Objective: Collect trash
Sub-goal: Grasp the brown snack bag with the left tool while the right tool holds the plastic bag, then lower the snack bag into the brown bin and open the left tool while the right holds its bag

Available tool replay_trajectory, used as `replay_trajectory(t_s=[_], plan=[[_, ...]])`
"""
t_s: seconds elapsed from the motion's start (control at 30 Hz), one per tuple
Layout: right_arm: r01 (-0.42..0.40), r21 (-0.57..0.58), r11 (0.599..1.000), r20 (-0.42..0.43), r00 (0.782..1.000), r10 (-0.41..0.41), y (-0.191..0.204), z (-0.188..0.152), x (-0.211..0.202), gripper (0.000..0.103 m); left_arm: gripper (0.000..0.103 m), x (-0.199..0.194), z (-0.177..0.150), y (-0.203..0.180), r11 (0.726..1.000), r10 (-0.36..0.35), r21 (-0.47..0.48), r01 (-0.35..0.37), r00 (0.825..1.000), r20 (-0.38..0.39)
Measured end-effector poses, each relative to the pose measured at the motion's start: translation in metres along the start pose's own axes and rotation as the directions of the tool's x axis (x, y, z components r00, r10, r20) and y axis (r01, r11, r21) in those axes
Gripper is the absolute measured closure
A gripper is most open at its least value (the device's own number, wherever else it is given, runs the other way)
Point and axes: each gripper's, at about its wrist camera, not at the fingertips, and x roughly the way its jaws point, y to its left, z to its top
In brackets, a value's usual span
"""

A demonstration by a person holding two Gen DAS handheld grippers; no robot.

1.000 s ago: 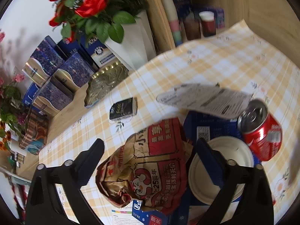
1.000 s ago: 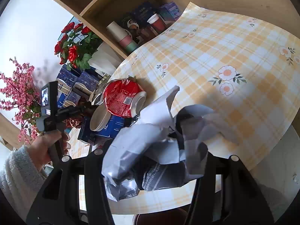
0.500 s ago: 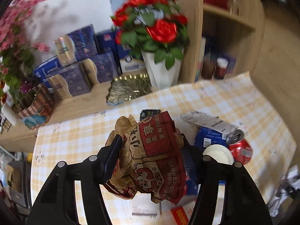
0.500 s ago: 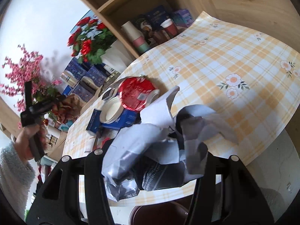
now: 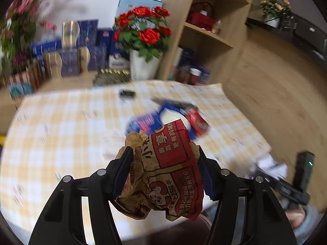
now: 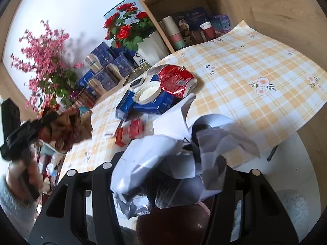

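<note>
My left gripper (image 5: 163, 163) is shut on a crumpled brown and red paper food bag (image 5: 167, 173) and holds it above the near edge of the checked table (image 5: 61, 126). My right gripper (image 6: 163, 163) is shut on crumpled white and grey paper (image 6: 173, 159), held over the table's near edge. Left on the table are a red soda can (image 6: 175, 79), a white lid (image 6: 147, 91), blue boxes (image 6: 159, 104) and a red packet (image 6: 130, 131). The left gripper with the bag also shows in the right wrist view (image 6: 51, 126).
A dark red round bin or stool (image 6: 173, 224) sits below my right gripper. A white vase of red roses (image 5: 143, 40), blue tins (image 5: 81, 47) and a wooden shelf unit (image 5: 204, 30) stand behind the table. A small black box (image 5: 127, 93) lies at the far side.
My left gripper closed on the food bag, lifted it off the table and pulled back toward the near edge. My right gripper still holds the crumpled paper in about the same place.
</note>
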Motion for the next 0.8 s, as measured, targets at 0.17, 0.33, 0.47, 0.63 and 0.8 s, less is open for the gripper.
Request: replay_trajectory(t_s=[0.17,0.33,0.47,0.63,0.8], plan=[[0.008,-0.040,0.999,0.005,1.000,-0.008,0.003,-0.023,-0.015,0.049,0.044,-0.019,-0.073,-0.029,0.996,-0.087,0.001,0.087,0.996,-0.033],[0.028,-0.106,0.994,0.038,0.999,-0.024,0.000,-0.045,-0.022,0.048,0.044,-0.014,-0.129,-0.045,0.990,-0.142,-0.013,0.141,0.985,-0.102],[0.060,-0.143,0.988,0.048,0.997,-0.054,-0.008,-0.057,-0.012,0.048,0.043,0.007,-0.159,-0.050,0.991,-0.132,0.009,0.135,0.977,-0.170],[0.076,-0.130,0.989,0.040,0.997,-0.071,-0.021,-0.076,0.006,0.048,0.043,0.031,-0.189,-0.064,0.980,-0.084,0.157,0.122,0.970,-0.229],[0.061,-0.107,0.992,0.008,0.998,-0.061,-0.025,-0.078,0.019,0.048,0.044,0.055,-0.206,-0.066,0.974,-0.114,0.155,0.167,0.947,-0.301]])
